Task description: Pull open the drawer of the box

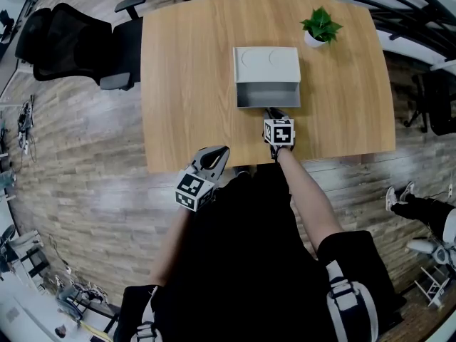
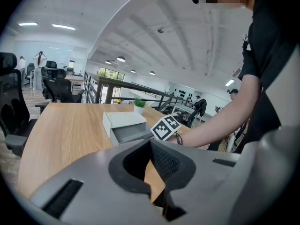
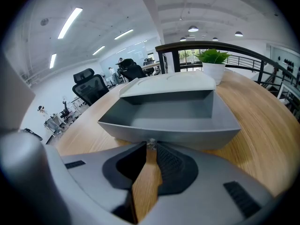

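Largest first: a wooden table (image 1: 185, 84), carrying the grey box (image 1: 266, 64) near its middle, a little toward the far side. Set with the longer axis running straight away from the person, mouth facing the near edge. Drawn well out of that mouth toward the person, the drawer (image 1: 267, 95) (empty inside, going by the right gripper view), its slide lying along that same line.

Just on the near side of the drawer front and lined up with the slide, the right tool (image 1: 275, 114), by far the closer of the two. Jaws squeezed narrow, apparently pinching the small knob (image 3: 151, 144) at the front's centre, though firm contact at the tips is hard to confirm. Any further pull: straight back toward the near edge.

Well apart, off by the table's near edge, the left tool (image 1: 216, 155), jaws together on nothing.
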A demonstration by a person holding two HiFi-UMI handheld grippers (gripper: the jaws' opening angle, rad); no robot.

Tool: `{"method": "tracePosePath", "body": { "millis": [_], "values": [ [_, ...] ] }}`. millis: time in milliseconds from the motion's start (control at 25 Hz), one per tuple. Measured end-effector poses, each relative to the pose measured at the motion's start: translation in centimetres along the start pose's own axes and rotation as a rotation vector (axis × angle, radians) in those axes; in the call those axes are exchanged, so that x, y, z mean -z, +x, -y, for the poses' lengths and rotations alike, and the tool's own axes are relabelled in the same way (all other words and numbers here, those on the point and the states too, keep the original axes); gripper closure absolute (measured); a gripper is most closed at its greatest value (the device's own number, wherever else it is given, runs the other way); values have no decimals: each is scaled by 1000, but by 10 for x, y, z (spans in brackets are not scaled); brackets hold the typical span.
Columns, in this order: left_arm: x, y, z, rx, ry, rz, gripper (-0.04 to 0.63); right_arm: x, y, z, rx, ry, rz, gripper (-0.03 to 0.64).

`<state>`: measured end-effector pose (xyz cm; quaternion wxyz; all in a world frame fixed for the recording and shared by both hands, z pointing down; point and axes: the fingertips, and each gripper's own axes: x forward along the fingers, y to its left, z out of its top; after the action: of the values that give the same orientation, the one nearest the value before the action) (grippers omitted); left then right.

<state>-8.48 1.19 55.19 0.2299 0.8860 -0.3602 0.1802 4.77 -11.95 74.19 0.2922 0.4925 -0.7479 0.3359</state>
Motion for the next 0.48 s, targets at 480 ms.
{"method": "tracePosePath", "body": {
  "millis": [480],
  "values": [
    [11, -7, 7, 8, 5, -1, 573, 14, -5, -5, 0, 1, -6, 537]
  ]
}}
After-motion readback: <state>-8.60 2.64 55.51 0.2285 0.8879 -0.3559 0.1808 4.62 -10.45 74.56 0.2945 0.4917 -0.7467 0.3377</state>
